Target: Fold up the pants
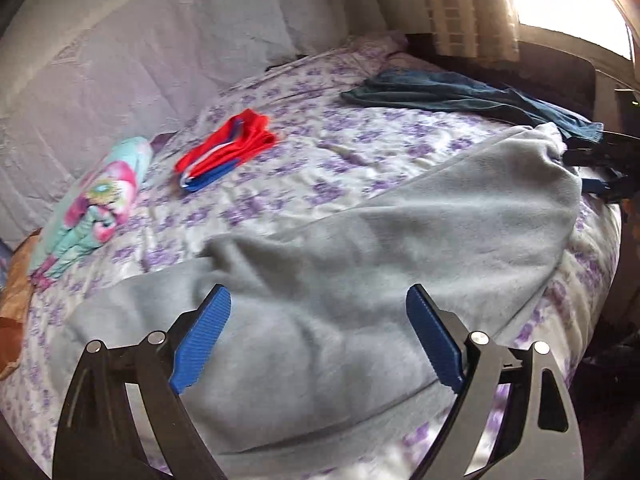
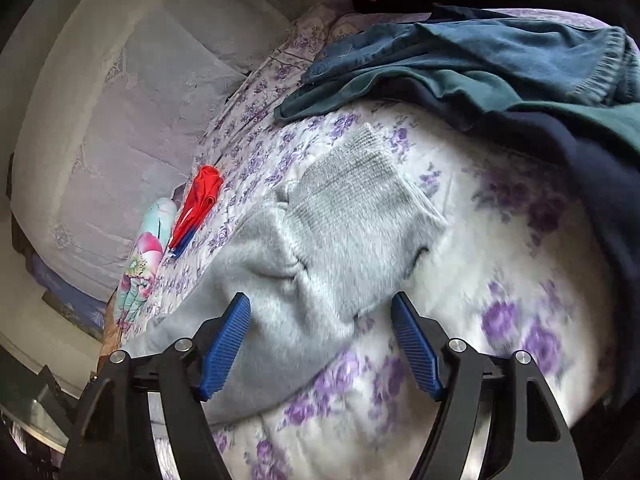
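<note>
**Grey pants spread on a floral bed, both hand-held grippers wide apart**

No brand, label or legible writing can be made out on any item.

The scene is filled by a bed (image 1: pixel 360 152) covered in a white sheet printed with purple flowers. A pale, quilted headboard (image 1: pixel 140 52) is seen along its far left side, and a bright window with a checked curtain (image 1: pixel 472 4) is seen at the far right.

The grey fleece pants (image 1: pixel 360 264) are laid across the near part of the bed, rumpled, with soft folds running through the cloth. In the right wrist view a ribbed cuff (image 2: pixel 360 196) is seen at one end, lying flat on the sheet.

A heap of dark blue and green clothes (image 2: pixel 500 64) is piled at the far right edge of the bed. A folded pastel garment (image 1: pixel 96 204) with pink flowers is placed at the far left, and a folded red and blue garment (image 1: pixel 228 148) lies just beside it.

The left hand-held gripper (image 1: pixel 318 340) is held wide apart over the pants, with nothing between its blue pads. The right hand-held gripper (image 2: pixel 320 344) is likewise spread wide, above the leg just near the cuff.
</note>
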`<state>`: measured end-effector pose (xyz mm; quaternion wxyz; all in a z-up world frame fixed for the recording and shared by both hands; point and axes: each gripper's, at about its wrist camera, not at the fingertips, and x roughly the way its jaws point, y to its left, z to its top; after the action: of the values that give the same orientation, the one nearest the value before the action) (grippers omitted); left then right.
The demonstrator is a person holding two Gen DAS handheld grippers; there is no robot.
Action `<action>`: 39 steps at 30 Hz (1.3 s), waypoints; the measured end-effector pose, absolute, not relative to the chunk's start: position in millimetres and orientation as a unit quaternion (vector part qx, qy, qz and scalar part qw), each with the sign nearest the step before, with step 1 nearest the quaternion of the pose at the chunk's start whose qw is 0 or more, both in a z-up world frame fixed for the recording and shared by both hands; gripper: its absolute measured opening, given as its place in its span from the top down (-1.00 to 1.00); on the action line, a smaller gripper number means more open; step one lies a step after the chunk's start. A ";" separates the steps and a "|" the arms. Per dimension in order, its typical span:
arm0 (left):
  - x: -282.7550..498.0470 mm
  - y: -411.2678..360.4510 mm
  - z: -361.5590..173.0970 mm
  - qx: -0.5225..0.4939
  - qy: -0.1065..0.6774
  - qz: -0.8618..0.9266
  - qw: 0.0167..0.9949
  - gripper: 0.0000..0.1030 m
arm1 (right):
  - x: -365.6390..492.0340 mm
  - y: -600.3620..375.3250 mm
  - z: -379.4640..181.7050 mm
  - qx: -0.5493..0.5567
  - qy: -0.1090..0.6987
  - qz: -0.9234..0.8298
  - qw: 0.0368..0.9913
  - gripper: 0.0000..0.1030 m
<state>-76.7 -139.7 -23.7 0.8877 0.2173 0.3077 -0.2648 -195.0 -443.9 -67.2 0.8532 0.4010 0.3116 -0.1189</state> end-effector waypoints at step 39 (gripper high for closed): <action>-65.6 -22.1 -21.9 0.127 0.320 -0.175 0.923 -0.86 | -58.5 -174.7 18.8 -0.017 0.412 0.106 0.905 0.40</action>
<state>-65.6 -22.1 -21.9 0.9225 0.1270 0.3199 -0.1746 -58.5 -174.7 18.8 0.9050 -0.0175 0.4116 0.1058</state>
